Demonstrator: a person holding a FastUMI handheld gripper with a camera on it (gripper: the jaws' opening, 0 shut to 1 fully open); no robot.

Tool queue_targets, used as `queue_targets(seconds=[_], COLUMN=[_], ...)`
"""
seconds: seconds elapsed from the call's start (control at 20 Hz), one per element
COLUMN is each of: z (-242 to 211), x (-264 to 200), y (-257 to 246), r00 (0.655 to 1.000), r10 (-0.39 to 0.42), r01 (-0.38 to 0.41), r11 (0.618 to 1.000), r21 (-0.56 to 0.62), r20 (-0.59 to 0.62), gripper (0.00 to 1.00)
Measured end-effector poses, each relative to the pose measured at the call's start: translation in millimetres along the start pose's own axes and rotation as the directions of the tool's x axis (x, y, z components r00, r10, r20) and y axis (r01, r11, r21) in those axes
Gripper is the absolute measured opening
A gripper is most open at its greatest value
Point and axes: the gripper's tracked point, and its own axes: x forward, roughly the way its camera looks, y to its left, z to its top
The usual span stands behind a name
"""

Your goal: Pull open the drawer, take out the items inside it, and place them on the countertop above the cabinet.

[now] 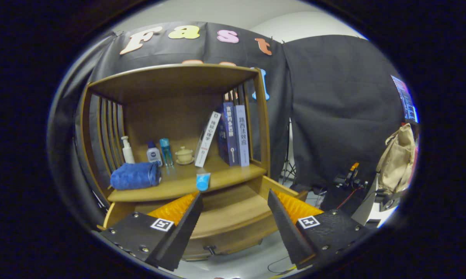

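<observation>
Two fingers wide apart, tool (235, 201) empty

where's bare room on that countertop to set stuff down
Bare wood between the blue tube and the upright books. The back left is crowded: bottles, cup, rolled blue towel. The open claw hangs over the pulled-out drawer.

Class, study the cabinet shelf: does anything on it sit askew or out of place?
Yes. The white book leans tilted against the upright blue books, and a small blue tube sits at the countertop's front edge. The gripper is open above the pulled-out drawer.
</observation>
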Motion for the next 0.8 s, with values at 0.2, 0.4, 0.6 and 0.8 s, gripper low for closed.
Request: queue_targets(seconds=[0.2,0.4,0.6,0.8], z=[-45.4,-77.5,-100.7,-116.4], x=[-4.4,-1.8,3.1,7.4], y=[-0.6,2.8,12.6,14.2], r00=[0.997,0.988,0.981,0.977], r10=[0.014,0.049,0.083,0.095], r01=[-0.014,-0.050,-0.084,-0.093], r11=[1.000,0.999,0.996,0.995], r21=[0.007,-0.001,0.003,0.022], r20=[-0.082,-0.146,-0.175,-0.190], gripper=[1.00,1.00,1.00,0.99])
